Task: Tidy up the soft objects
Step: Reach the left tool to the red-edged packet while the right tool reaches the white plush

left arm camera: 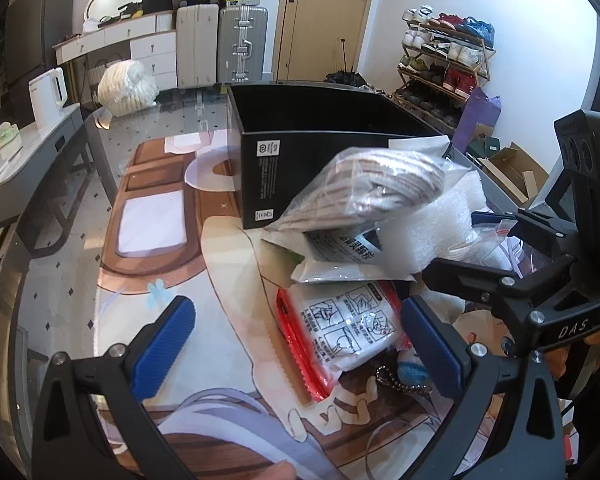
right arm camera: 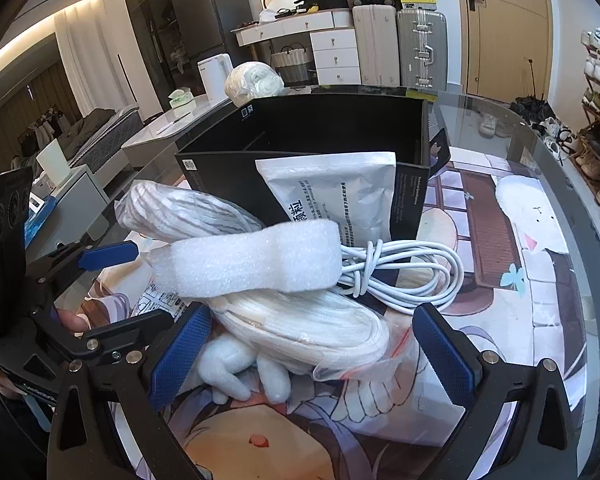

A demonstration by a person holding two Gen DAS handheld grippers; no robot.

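A pile of soft goods lies on the printed mat before an open black box (left arm camera: 300, 160) (right arm camera: 308, 136). It holds a striped cloth in a clear bag (left arm camera: 380, 184) (right arm camera: 188, 212), a white foam piece (right arm camera: 256, 258) (left arm camera: 432, 232), a white pouch with printed text (right arm camera: 340, 196) (left arm camera: 340, 256), a coiled white cable (right arm camera: 400, 272), a cream cloth in a clear bag (right arm camera: 312, 324) and a red-edged packet with drawings (left arm camera: 340, 328). My left gripper (left arm camera: 300, 340) is open around the red-edged packet. My right gripper (right arm camera: 312, 356) is open around the cream cloth bag.
The glass table (left arm camera: 60, 280) (right arm camera: 560, 184) carries an anime-print mat (left arm camera: 160, 240). A small white plush (right arm camera: 240, 372) lies under the right gripper. A white bundle (left arm camera: 126, 86) sits at the table's far end. A shoe rack (left arm camera: 444, 60), suitcases (left arm camera: 242, 42) and a side desk with a kettle (left arm camera: 48, 96) stand beyond.
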